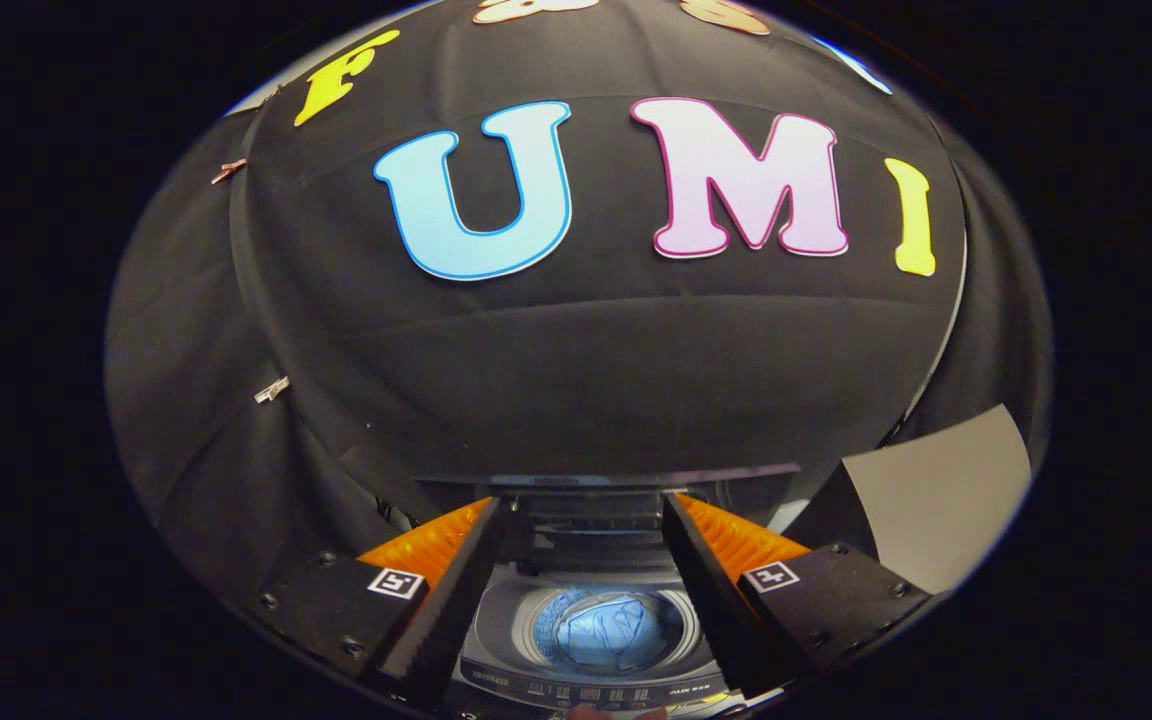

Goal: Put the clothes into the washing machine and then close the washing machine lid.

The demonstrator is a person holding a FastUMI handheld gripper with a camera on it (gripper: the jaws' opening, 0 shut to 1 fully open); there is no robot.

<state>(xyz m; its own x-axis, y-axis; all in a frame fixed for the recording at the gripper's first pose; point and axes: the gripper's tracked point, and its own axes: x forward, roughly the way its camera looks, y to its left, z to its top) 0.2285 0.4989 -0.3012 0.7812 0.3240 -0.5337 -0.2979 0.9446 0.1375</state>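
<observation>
Now the gripper (581, 575) hangs with its fingers spread wide and empty above the washing machine (586, 640). Between them, blue clothes (608, 630) lie in the drum; the lid (606, 478) stands raised beyond. Pushing the lid off-centre could make the fingers slip. The lid's hinge and the control panel (591, 692) are hard to make out.

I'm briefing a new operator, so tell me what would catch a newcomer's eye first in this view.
First, the open gripper, its two fingers spread wide with nothing held. Between them, just below, sits the small washing machine, lid raised, with blue clothes already bundled in its round drum. A grey panel stands beside the machine.
</observation>
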